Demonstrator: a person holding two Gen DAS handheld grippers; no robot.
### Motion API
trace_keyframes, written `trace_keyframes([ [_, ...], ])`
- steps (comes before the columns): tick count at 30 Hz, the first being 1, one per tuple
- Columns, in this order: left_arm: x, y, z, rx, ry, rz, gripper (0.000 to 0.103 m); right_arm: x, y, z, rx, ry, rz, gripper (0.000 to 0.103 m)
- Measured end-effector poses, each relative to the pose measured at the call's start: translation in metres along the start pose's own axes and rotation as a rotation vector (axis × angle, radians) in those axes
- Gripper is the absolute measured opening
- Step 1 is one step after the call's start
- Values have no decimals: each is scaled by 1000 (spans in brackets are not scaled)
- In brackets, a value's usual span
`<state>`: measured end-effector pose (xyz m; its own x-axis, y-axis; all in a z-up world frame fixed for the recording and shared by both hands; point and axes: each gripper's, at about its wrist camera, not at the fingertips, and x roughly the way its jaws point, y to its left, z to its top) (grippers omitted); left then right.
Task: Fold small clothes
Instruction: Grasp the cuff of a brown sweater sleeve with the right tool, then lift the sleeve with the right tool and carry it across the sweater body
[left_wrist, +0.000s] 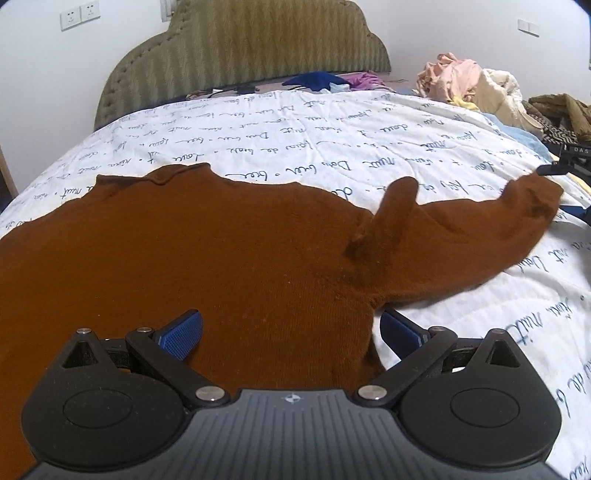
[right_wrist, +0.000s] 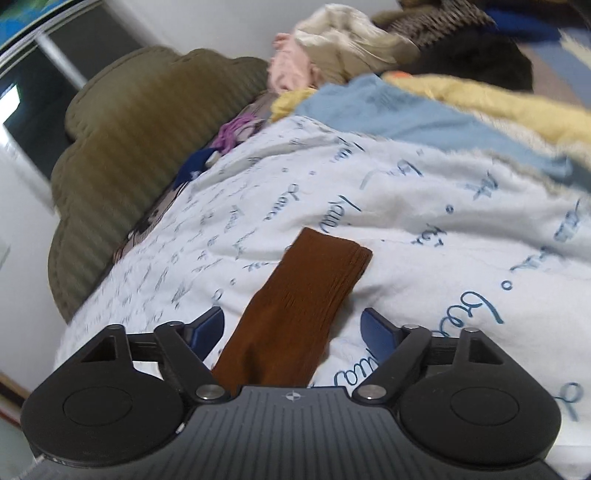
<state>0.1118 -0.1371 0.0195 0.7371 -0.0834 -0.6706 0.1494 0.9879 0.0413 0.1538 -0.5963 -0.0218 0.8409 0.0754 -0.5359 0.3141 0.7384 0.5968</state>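
a brown sweater (left_wrist: 207, 251) lies spread flat on the white quilt (left_wrist: 295, 125) of the bed, its body reaching across the near side while one sleeve (left_wrist: 491, 225) stretches out to the right and a small fold of cloth stands up near the shoulder. the left hand-held gripper (left_wrist: 291, 332) hangs over the sweater's lower edge with its blue pads (left_wrist: 183, 334) wide apart, gripping nothing. the right hand-held gripper (right_wrist: 291, 330) also has its pads apart, the sleeve's ribbed cuff (right_wrist: 325, 258) lying on the quilt between them, with a pile of clothes (right_wrist: 369, 48) heaped near the olive headboard (right_wrist: 122, 155).
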Motion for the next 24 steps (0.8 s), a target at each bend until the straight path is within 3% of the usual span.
trace_keyframes([
  [1, 1, 1, -1, -6, -1, 2, 103, 3, -2, 0, 20, -7, 6, 73],
  [3, 6, 0, -3, -9, 11, -4, 103, 8, -7, 1, 67, -17, 44, 55],
  [5, 12, 1, -4, -7, 27, -1, 103, 14, -15, 1, 149, -1, 79, 20],
  [6, 13, 1, -4, -3, 28, 2, 103, 18, -19, 1, 179, 12, 88, 16],
  [14, 17, -1, 4, 11, 33, 2, 103, 8, -10, -8, 168, -51, 146, 11],
  [24, 20, -23, 15, 41, 11, -26, 103, -61, 42, 12, 70, -143, 335, 11],
])
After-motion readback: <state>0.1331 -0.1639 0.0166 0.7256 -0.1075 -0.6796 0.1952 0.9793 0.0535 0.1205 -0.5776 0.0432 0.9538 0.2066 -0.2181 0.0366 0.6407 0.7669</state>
